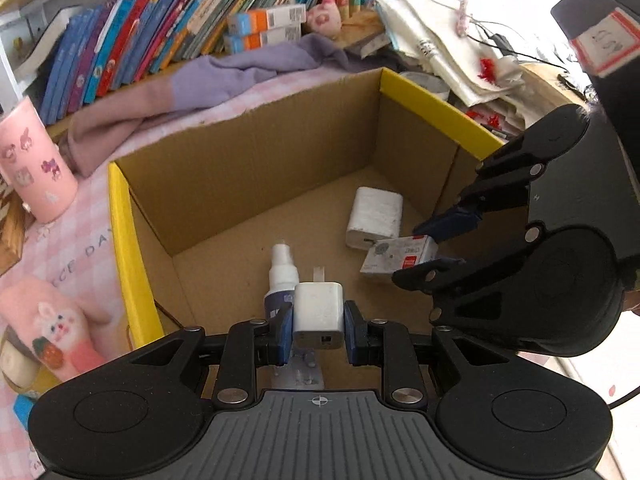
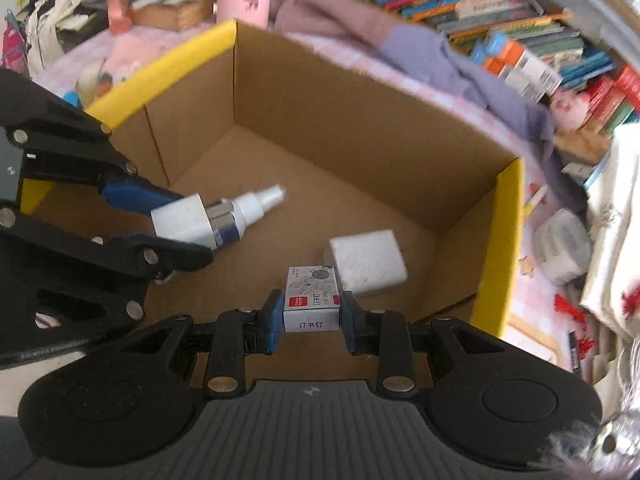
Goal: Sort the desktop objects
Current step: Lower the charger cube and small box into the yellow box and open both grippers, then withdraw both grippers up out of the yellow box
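Left wrist view, nearest first: my left gripper [image 1: 319, 330] has its jaws closed on a white charger plug [image 1: 319, 314], its blue pads pressed flat against the plug's two sides and its prongs pointing away from me. Just beyond it, on the floor of the cardboard box [image 1: 240, 184], lies a white spray bottle [image 1: 282, 276] with a dark label, its nozzle toward the far wall. To the right of that, my right gripper [image 1: 438, 246] reaches in from the side and pinches a small staple box [image 1: 394, 256]. Touching the staple box on its far side is a white rectangular block [image 1: 376, 218] resting on the box floor.

From the right wrist camera, my right gripper [image 2: 312, 316] holds the staple box [image 2: 312, 300] between its blue pads, printed face up, above the box floor near the front. The white block [image 2: 366, 262] sits just behind it to the right. My left gripper [image 2: 176, 224] comes in from the left with the charger plug [image 2: 182, 222], and the spray bottle [image 2: 250, 210] lies just past it.

Beyond the yellow-edged box walls I see a purple cloth [image 1: 224, 76], a pink cup [image 1: 34, 164], and a row of leaning books [image 1: 132, 36] at the back.
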The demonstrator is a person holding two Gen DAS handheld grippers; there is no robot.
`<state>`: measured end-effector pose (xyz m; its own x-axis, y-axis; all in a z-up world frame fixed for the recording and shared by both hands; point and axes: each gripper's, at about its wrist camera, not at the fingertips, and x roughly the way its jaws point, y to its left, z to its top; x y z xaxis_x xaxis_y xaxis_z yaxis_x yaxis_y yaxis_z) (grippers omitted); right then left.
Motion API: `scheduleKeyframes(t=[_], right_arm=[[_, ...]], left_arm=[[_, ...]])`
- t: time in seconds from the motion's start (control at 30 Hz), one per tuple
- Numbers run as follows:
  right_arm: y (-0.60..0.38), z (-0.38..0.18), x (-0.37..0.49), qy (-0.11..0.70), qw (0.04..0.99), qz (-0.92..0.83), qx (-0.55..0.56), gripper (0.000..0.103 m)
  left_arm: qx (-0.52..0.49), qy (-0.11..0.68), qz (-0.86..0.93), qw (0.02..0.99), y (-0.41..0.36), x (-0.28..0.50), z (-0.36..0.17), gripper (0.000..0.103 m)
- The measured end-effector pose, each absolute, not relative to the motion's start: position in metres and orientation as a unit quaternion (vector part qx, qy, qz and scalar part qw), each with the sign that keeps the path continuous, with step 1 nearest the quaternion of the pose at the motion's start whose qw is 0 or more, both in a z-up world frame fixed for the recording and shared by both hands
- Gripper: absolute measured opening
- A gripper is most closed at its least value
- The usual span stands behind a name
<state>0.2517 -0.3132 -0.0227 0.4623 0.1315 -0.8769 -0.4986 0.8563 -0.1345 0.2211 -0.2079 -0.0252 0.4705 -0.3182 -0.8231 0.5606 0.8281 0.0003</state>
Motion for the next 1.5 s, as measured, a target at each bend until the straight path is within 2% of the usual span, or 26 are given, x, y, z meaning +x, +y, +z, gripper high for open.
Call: scheduleKeyframes(t=[0.2, 0.33, 0.4, 0.47, 0.6, 1.07, 1.5], right_arm=[[-0.312, -0.029, 0.259, 0.501, 0.823, 0.193, -0.187, 0.028], [-0.314, -0.027, 0.258, 0.496, 0.827, 0.191, -0.183, 0.029], [-0.313, -0.023, 0.253, 0.478, 0.836, 0.189, -0.191, 0.032], [-0.315, -0.018, 0.248, 0.462, 0.844, 0.185, -0.199, 0.041], [-0.324, -0.001, 0.236, 0.434, 0.864, 0.184, -0.178, 0.047], [-0.34, 0.055, 0.172, 0.324, 0.926, 0.164, -0.104, 0.056], [-0.343, 0.053, 0.118, 0.278, 0.953, 0.106, -0.054, 0.064]], left_arm=[[0.14, 0.444, -0.255, 0.848, -0.211, 0.222, -0.027, 0.025], [0.158, 0.412, -0.248, 0.862, -0.215, 0.215, -0.021, 0.026], [0.167, 0.397, -0.248, 0.868, -0.215, 0.21, -0.017, 0.029], [0.158, 0.387, -0.245, 0.875, -0.211, 0.206, -0.01, 0.035], [0.133, 0.367, -0.243, 0.888, -0.201, 0.197, 0.006, 0.048], [0.073, 0.296, -0.191, 0.933, -0.171, 0.145, 0.05, 0.056], [0.054, 0.286, -0.144, 0.946, -0.139, 0.102, 0.045, 0.07]])
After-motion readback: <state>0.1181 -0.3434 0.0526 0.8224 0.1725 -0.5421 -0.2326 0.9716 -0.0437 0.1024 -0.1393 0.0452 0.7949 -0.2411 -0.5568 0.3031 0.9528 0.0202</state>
